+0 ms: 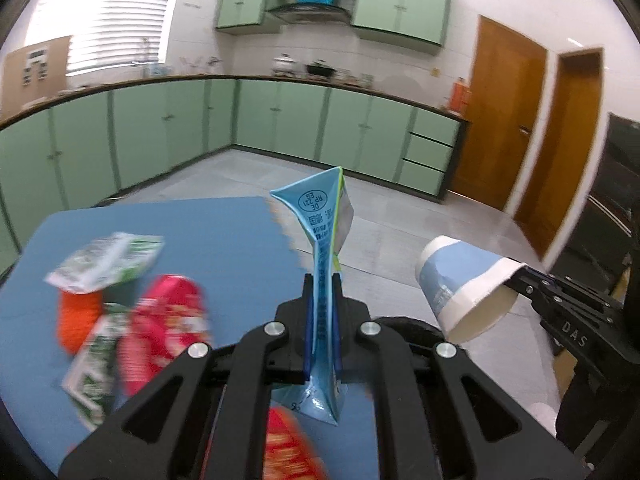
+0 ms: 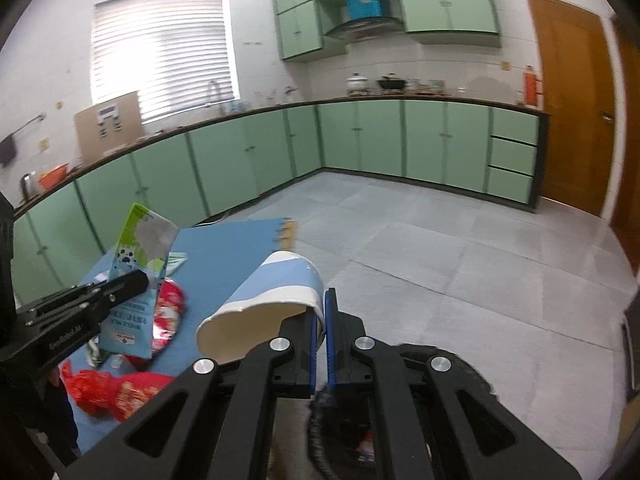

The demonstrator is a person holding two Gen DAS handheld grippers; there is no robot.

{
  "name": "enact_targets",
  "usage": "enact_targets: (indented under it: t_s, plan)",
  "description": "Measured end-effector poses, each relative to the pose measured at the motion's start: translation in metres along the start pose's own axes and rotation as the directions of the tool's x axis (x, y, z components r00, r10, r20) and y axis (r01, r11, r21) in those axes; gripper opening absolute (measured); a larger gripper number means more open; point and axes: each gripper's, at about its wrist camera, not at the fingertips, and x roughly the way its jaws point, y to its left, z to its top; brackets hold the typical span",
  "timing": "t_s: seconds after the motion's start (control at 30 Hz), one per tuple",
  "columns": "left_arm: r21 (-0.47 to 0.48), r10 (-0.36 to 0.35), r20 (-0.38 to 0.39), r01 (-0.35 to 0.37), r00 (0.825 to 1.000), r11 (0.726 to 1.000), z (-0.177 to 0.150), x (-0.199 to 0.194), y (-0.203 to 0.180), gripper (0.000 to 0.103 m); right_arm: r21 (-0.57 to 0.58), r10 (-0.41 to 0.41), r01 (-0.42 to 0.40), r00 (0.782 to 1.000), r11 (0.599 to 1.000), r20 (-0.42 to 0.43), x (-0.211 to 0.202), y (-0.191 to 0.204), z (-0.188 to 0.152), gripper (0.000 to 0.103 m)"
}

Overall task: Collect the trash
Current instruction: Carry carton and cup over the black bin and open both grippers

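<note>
My left gripper is shut on a flattened blue milk carton and holds it upright above the blue table. The carton also shows in the right wrist view. My right gripper is shut on the rim of a blue and white paper cup, held on its side off the table's right edge; the cup shows in the left wrist view too. Left on the table lie a red snack bag, green and white cartons and an orange item.
A dark bin or bag opening sits just below my right gripper. Grey tiled floor lies beyond the table. Green cabinets line the far walls, with brown doors on the right.
</note>
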Motion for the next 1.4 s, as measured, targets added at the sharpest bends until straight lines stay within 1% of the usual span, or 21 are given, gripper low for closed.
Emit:
enact_targets:
  t_s: [0.03, 0.13, 0.23, 0.37, 0.43, 0.47, 0.5, 0.57, 0.6, 0.67, 0.7, 0.8, 0.9, 0.97, 1.0, 1.07, 1.13, 1.23, 1.4]
  plan:
    - [0.008, -0.026, -0.011, 0.026, 1.000, 1.000, -0.001, 0.007, -0.011, 0.006, 0.010, -0.018, 0.018, 1.000, 1.000, -0.004, -0.001, -0.008, -0.001, 0.004]
    - [0.035, -0.076, -0.036, 0.077, 0.996, 0.996, -0.006, 0.027, -0.037, 0.006, 0.034, -0.072, 0.072, 0.997, 0.997, -0.024, -0.002, -0.036, -0.008, 0.004]
    - [0.056, -0.128, -0.081, 0.133, 0.988, 0.989, -0.012, 0.055, -0.065, 0.006, 0.062, -0.116, 0.120, 0.992, 0.991, -0.054, 0.004, -0.062, -0.015, 0.004]
    - [0.073, -0.165, -0.141, 0.176, 0.976, 0.982, -0.023, 0.088, -0.089, 0.007, 0.089, -0.163, 0.171, 0.982, 0.981, -0.099, 0.017, -0.092, -0.028, 0.004]
    - [0.079, -0.176, -0.165, 0.191, 0.970, 0.978, -0.025, 0.099, -0.095, 0.008, 0.100, -0.178, 0.191, 0.976, 0.977, -0.125, 0.025, -0.105, -0.034, 0.006]
    - [0.085, -0.184, -0.180, 0.201, 0.966, 0.976, -0.027, 0.105, -0.098, 0.010, 0.106, -0.188, 0.203, 0.973, 0.974, -0.135, 0.029, -0.111, -0.036, 0.009]
    - [0.091, -0.184, -0.189, 0.204, 0.964, 0.975, -0.028, 0.109, -0.101, 0.014, 0.110, -0.192, 0.208, 0.971, 0.972, -0.141, 0.030, -0.114, -0.038, 0.011]
    - [0.086, -0.190, -0.191, 0.209, 0.963, 0.974, -0.027, 0.115, -0.102, 0.043, 0.120, -0.190, 0.209, 0.970, 0.971, -0.150, 0.033, -0.120, -0.041, 0.016]
    - [0.080, -0.195, -0.189, 0.213, 0.962, 0.974, -0.027, 0.117, -0.102, 0.045, 0.121, -0.192, 0.211, 0.970, 0.970, -0.151, 0.034, -0.121, -0.042, 0.018]
    - [0.072, -0.205, -0.194, 0.222, 0.959, 0.972, -0.029, 0.120, -0.102, 0.045, 0.123, -0.196, 0.215, 0.969, 0.969, -0.151, 0.033, -0.126, -0.043, 0.023]
    - [0.069, -0.206, -0.196, 0.223, 0.959, 0.972, -0.031, 0.120, -0.103, 0.045, 0.126, -0.198, 0.217, 0.969, 0.968, -0.151, 0.033, -0.127, -0.043, 0.025]
    - [0.067, -0.202, -0.190, 0.218, 0.961, 0.974, -0.029, 0.119, -0.100, 0.046, 0.139, -0.205, 0.226, 0.967, 0.964, -0.150, 0.030, -0.130, -0.047, 0.028]
    - [0.066, -0.193, -0.171, 0.206, 0.966, 0.976, -0.023, 0.111, -0.094, 0.050, 0.148, -0.215, 0.236, 0.966, 0.961, -0.142, 0.024, -0.132, -0.047, 0.039]
    - [0.060, -0.185, -0.155, 0.196, 0.970, 0.979, -0.019, 0.105, -0.092, 0.056, 0.146, -0.224, 0.242, 0.966, 0.959, -0.130, 0.018, -0.128, -0.044, 0.051]
    - [0.058, -0.181, -0.147, 0.191, 0.973, 0.980, -0.018, 0.100, -0.090, 0.057, 0.142, -0.227, 0.243, 0.966, 0.960, -0.122, 0.015, -0.125, -0.043, 0.056]
    - [0.061, -0.160, -0.128, 0.169, 0.979, 0.984, -0.016, 0.089, -0.084, 0.066, 0.132, -0.238, 0.249, 0.966, 0.959, -0.099, 0.007, -0.117, -0.039, 0.082]
    - [0.061, -0.136, -0.107, 0.143, 0.985, 0.988, -0.013, 0.077, -0.075, 0.072, 0.122, -0.249, 0.258, 0.965, 0.958, -0.078, 0.001, -0.107, -0.034, 0.093]
    - [0.036, -0.106, -0.088, 0.110, 0.990, 0.993, -0.012, 0.058, -0.056, 0.075, 0.117, -0.242, 0.246, 0.969, 0.962, -0.050, -0.009, -0.090, -0.029, 0.097]
    - [0.020, -0.019, -0.057, 0.020, 0.998, 1.000, -0.013, 0.022, -0.020, 0.077, 0.107, -0.178, 0.180, 0.984, 0.978, -0.028, -0.014, -0.061, -0.024, 0.097]
